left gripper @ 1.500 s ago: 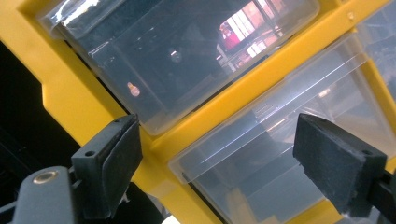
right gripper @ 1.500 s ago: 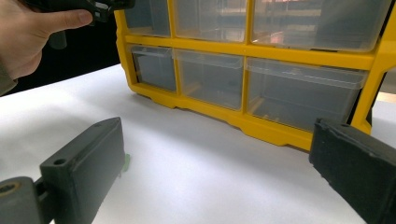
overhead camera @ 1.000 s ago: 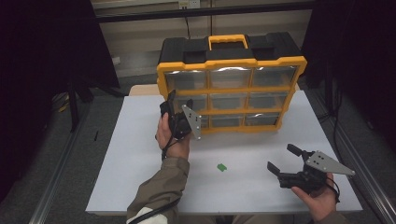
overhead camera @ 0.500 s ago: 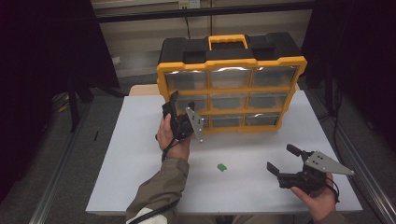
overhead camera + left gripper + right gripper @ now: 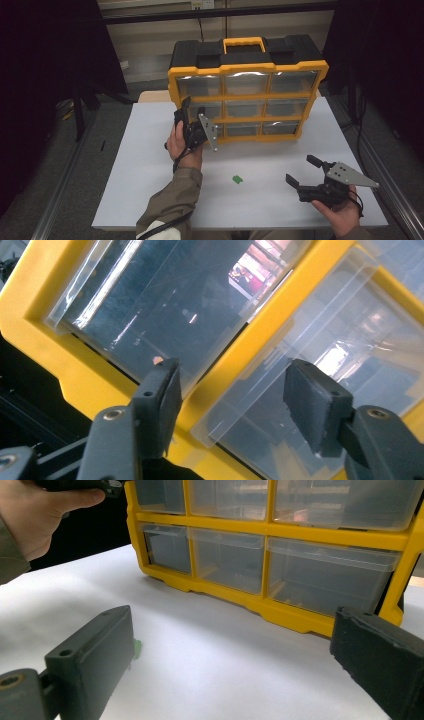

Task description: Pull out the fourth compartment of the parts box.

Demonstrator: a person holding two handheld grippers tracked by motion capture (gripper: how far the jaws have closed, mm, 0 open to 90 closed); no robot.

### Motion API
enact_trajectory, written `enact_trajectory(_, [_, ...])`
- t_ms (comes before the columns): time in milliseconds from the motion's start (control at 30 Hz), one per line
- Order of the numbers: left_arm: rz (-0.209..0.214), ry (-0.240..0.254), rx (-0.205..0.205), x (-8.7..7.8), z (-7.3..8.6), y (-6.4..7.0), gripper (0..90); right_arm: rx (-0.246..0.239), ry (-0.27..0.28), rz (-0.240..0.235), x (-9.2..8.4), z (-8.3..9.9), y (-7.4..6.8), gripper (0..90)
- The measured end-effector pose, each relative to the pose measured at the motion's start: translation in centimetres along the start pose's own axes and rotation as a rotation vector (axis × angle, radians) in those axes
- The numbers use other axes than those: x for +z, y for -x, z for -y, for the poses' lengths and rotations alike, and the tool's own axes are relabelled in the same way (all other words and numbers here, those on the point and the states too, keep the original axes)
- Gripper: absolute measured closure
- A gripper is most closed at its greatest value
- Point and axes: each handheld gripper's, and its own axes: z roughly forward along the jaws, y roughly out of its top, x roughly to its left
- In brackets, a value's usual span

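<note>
The left gripper [image 5: 186, 111] stood at the left end of the yellow-framed drawer cabinet [image 5: 297, 75], level with its middle row, while the right gripper [image 5: 306, 171] rested low over the white table [image 5: 150, 165], well apart from the cabinet and near the table's front edge. In the left gripper view the two black jaws were parted and had just been closing; between them lay the yellow divider [image 5: 260, 335] and the near edges of two clear drawers [image 5: 165, 295], one to either side of it, and neither pad pressed on anything. The clear lip of the drawer [image 5: 280, 365] on the far side of the divider slanted across the gap, so its long edge ran obliquely to the line between the pads rather than square to it. A pull on either drawer would likely call for the hand to shift sideways off the divider and roll until the pads faced the lip squarely. The right gripper's jaws stood wide and empty, pointing toward the bottom row of drawers [image 5: 325, 575], with a small green piece [image 5: 237, 179] lying on the table just beside its left jaw. The left hand [image 5: 181, 145] was plainly the nearer to the drawers.
</note>
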Motion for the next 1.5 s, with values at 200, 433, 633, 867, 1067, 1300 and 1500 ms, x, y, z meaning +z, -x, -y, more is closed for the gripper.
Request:
enact_trajectory(200, [0.027, 0.009, 0.015, -0.4, 0.2, -0.1, 49.6, -0.004, 0.000, -0.005, 0.0, 0.0, 0.0, 4.0])
enact_trajectory(433, [0.054, 0.006, 0.051, -1.0, 0.0, 0.0, 60.1, -0.002, 0.000, -0.005, 0.0, 0.0, 0.0, 3.9])
enact_trajectory(633, [0.078, -0.002, 0.077, -1.3, -0.2, -0.1, 67.1, -0.006, 0.000, -0.008, 0.1, 0.0, -0.1, 3.9])
enact_trajectory(867, [0.091, -0.004, 0.089, -1.7, -0.3, -0.3, 67.7, -0.004, 0.002, -0.008, 0.1, 0.0, 0.0, 3.7])
enact_trajectory(1067, [0.089, -0.002, 0.088, -2.3, -0.4, -0.2, 67.7, -0.001, 0.000, -0.005, 0.1, 0.0, -0.1, 3.7])
enact_trajectory(1300, [0.087, -0.005, 0.092, -2.8, -0.6, -0.2, 67.9, -0.002, 0.001, -0.008, 0.1, 0.0, -0.1, 3.6])
enact_trajectory(1500, [0.087, -0.009, 0.091, -3.1, -0.7, -0.2, 67.9, -0.001, 0.002, -0.008, 0.1, 0.0, 0.0, 3.5])
